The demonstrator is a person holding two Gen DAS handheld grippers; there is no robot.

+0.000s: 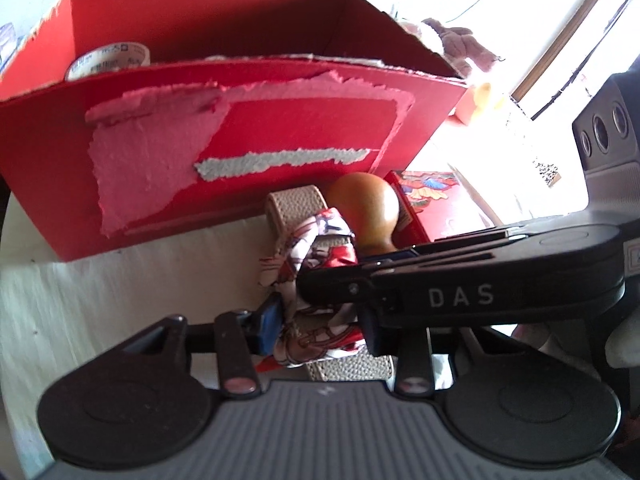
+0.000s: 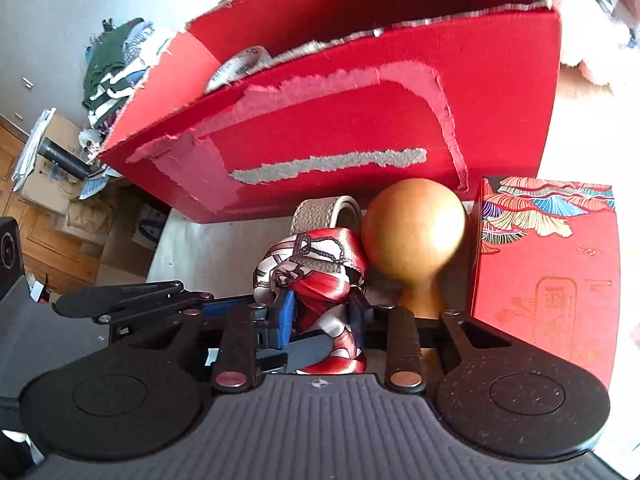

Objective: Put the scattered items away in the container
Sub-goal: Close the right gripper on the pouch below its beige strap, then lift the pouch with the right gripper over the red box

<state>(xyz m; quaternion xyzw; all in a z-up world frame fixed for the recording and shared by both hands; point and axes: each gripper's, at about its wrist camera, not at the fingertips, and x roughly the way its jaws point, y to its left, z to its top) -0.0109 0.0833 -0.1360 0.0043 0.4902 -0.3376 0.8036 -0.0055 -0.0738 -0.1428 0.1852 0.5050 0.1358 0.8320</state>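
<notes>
Between my two sets of jaws sits a beige leather strap [image 2: 320, 210] wrapped in a red-and-white patterned scarf [image 2: 316, 276]. My right gripper [image 2: 320, 312] has its blue pads closed on the scarf bundle, and my left gripper [image 1: 320, 328] clamps the same bundle from its own side, with the right tool crossing over it in the left view. The strap lies on the pale surface [image 1: 120, 300], not lifted yet as far as I can judge.

Just beside the bundle stands a wooden gourd-shaped piece [image 2: 414, 232], touching or nearly touching the scarf. Next to that is a red gift box [image 2: 544, 272] printed with colourful fan-like leaves and gold characters I cannot read at this blur.

Behind all three rises the red cardboard container [image 1: 280, 136], its front torn where a label was peeled away. A roll of tape [image 1: 108, 60] already rests inside, against the left wall, with small blue print too soft to read.

So I judge the job barely begun: one item stowed, and the strap, gourd and gift box remaining outside. White letters on the right tool's arm read "DAS" in the left view.
</notes>
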